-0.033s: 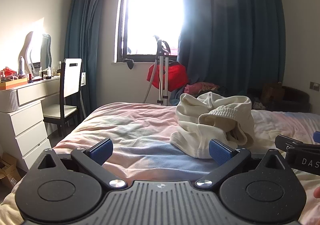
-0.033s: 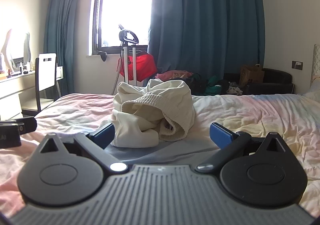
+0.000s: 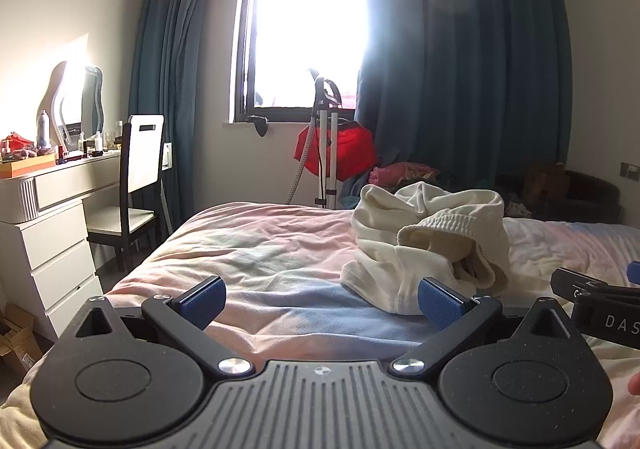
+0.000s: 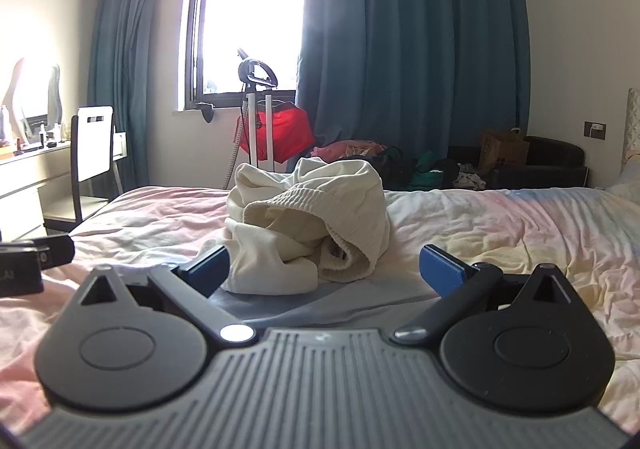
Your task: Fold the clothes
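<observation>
The cream garment (image 4: 308,225) lies bunched near the middle of the bed (image 4: 500,225), ribbed opening facing both grippers; its long axis cannot be judged. The left gripper (image 3: 320,299) and right gripper (image 4: 326,269) hover with jaws spread apart, empty.

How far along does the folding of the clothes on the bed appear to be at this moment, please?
Nothing looks done yet: the cream sweatpants lie in a crumpled heap on the bed, ribbed waistband gaping. Nothing is in hand: the left gripper and right gripper are both open and empty, short of the heap. Grasping, spreading flat and all folding remain.
</observation>
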`<state>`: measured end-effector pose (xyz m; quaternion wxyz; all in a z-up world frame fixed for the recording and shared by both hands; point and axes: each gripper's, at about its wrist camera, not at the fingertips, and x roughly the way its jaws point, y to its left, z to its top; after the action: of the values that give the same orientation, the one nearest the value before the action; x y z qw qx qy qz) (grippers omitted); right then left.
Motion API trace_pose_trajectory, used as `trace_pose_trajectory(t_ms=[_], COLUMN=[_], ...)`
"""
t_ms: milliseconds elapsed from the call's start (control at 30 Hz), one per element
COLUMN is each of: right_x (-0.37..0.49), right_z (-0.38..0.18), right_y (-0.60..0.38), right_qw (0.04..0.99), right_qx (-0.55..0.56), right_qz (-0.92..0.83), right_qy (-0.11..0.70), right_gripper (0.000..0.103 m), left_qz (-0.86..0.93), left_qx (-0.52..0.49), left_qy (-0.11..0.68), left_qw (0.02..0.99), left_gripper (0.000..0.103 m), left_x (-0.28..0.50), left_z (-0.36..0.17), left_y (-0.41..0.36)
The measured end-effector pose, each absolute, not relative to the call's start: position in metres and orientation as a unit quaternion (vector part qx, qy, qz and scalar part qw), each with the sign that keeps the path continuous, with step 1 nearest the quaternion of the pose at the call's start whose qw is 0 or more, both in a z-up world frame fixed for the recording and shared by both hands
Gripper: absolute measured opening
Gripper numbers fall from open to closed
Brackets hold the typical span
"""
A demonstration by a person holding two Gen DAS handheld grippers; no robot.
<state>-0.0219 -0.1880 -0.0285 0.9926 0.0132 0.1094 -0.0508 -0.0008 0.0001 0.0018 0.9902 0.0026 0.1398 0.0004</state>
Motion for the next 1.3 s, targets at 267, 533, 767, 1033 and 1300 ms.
trace_pose_trajectory(t_ms=[267, 533, 767, 1033, 1300], right_x=[-0.021, -0.019, -0.019, -0.020, -0.026], right_z=[-0.029, -0.028, -0.028, -0.021, -0.015], right_y=[-0.187, -0.202, -0.212, -0.211, -0.213], right_qw=[0.992, 0.990, 0.990, 0.991, 0.992], right_qx=[0.005, 0.048, 0.064, 0.069, 0.073], right_qz=[-0.068, -0.071, -0.076, -0.073, -0.072], right_qy=[0.106, 0.109, 0.104, 0.094, 0.072], right_gripper=[0.103, 0.101, 0.072, 0.103, 0.103], left_qz=[-0.002, -0.003, -0.004, -0.002, -0.007], left_qx=[-0.017, -0.007, -0.007, -0.006, -0.006], left_qy=[0.146, 0.145, 0.149, 0.151, 0.149], left_qw=[0.989, 0.989, 0.989, 0.989, 0.989], left_gripper=[0.103, 0.103, 0.103, 0.103, 0.103], left_x=[-0.008, -0.009, -0.007, -0.005, -0.006], left_z=[0.004, 0.006, 0.003, 0.001, -0.001], left_y=[0.010, 0.001, 0.001, 0.001, -0.001])
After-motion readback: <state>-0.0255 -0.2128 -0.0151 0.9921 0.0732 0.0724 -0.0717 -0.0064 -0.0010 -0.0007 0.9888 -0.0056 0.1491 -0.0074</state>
